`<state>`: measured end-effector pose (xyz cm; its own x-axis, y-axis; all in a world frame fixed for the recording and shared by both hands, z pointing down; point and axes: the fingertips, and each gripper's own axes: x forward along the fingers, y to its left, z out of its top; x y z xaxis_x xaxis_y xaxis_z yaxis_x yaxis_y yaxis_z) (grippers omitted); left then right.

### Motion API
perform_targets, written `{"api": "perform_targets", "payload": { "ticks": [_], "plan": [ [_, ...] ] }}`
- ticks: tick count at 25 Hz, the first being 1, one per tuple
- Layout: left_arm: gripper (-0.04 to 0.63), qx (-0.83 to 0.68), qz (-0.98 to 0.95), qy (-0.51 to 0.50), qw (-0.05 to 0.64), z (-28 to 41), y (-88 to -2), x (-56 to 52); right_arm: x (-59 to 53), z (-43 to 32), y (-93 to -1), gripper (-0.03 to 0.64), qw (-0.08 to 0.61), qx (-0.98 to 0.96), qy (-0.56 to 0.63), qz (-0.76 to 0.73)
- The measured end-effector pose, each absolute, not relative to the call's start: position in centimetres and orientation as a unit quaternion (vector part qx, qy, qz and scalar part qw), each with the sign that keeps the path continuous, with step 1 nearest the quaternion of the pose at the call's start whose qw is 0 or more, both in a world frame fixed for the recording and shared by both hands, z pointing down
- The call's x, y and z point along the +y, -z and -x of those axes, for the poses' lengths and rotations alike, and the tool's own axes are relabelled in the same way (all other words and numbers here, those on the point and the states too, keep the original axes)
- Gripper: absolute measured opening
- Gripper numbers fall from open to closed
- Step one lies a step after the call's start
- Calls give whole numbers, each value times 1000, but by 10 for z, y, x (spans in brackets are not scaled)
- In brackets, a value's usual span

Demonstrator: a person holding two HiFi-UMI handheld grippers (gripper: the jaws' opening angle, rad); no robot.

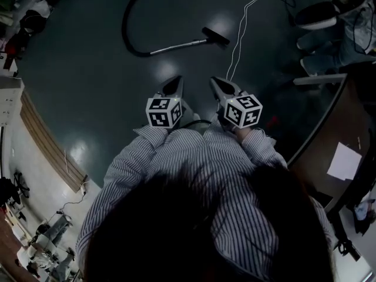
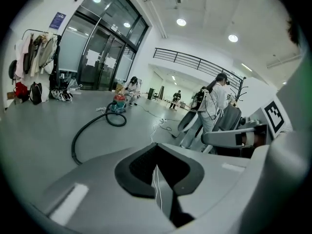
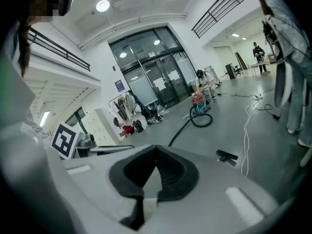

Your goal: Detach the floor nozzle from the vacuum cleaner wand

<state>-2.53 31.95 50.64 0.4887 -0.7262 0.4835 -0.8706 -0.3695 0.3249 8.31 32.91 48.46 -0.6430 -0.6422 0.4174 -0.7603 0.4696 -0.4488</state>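
The left gripper [image 1: 174, 82] has its two jaws pressed together, and nothing is between them. The right gripper [image 1: 217, 82] is the same: jaws together, holding nothing. The two grippers are side by side in front of a person in a striped shirt [image 1: 194, 175], and both point a bit down at the dark, shiny floor [image 1: 88, 87].

Farther out on the floor, well apart from both grippers, lies the silver wand [image 1: 176, 46]. The black floor nozzle [image 1: 216, 36] sits on the end of the wand. A black hose [image 1: 130, 28] curves away from the wand's other end. A thin white cable [image 1: 241, 34] runs along the floor beside the nozzle. In the right gripper view the hose leads back to the vacuum cleaner [image 3: 199, 101], far away near the glass doors [image 3: 156, 87].
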Motion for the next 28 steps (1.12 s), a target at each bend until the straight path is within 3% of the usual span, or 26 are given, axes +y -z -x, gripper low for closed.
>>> {"api": "perform_targets", "payload": {
  "ticks": [9, 21, 28],
  "plan": [
    [6, -467, -822, -144, 293, 22, -533, 250, 263, -80, -516, 2, 119, -838, -335, -413],
    [6, -422, -849, -166, 271, 72, -513, 50, 56, -37, -503, 2, 104, -812, -338, -464],
    [6, -408, -844, -172, 303, 81, -528, -1, 11, -17, -512, 2, 110, -795, -359, -477]
  ]
}}
